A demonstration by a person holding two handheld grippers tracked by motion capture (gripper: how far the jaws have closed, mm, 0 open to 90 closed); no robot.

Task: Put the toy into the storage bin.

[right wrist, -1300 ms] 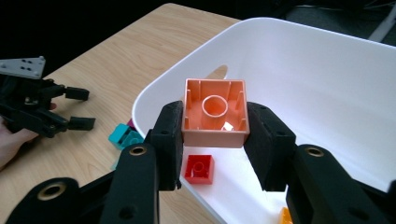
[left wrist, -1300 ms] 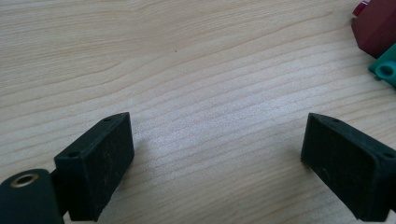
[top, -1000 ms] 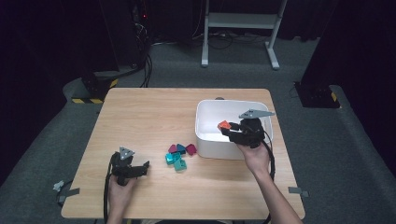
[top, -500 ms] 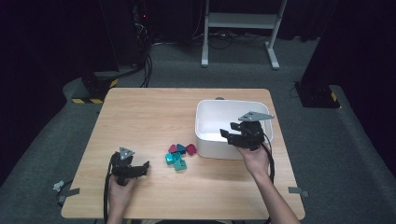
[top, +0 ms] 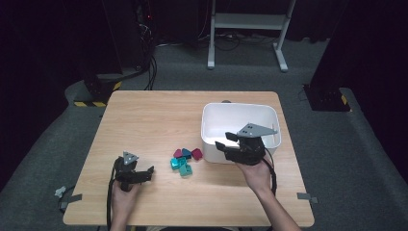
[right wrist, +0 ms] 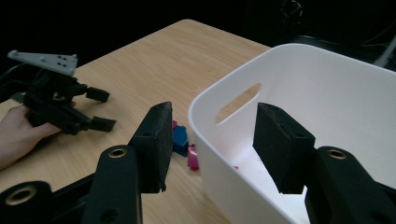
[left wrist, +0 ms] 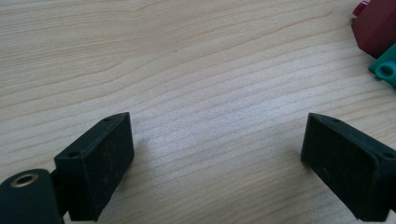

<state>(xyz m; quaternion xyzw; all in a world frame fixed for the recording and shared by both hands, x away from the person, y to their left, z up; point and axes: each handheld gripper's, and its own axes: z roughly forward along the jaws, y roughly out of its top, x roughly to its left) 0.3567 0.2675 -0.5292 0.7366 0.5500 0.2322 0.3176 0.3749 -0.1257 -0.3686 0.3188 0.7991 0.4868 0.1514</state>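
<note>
While hovering over the near rim of the white bin [top: 210, 126], right tool [top: 230, 143] standing with jaws spread apart and gripping nothing, one jaw outside the bin's near wall and the other over its inside, as seen in the right gripper view. Resting on the wooden surface [top: 154, 115] well to the left of the bin, left tool [top: 146, 172] likewise gaping wide and gripping nothing, bare wood lying between its jaws [left wrist: 215, 140]. Sitting just beside the bin's near-left corner, a small cluster of blocks [top: 184, 160]: dark red and magenta pieces [top: 196, 153] nearest the bin, a blue one [top: 186, 152] among them, teal ones [top: 180, 164] on the side farther from it. Peeking into the left gripper view's upper right corner, a dark red block [left wrist: 376, 25] and a teal block [left wrist: 386, 69], well clear of the jaws. Showing faintly on the bin's floor, something small and reddish [right wrist: 235, 166], too blurred for telling what.
</note>
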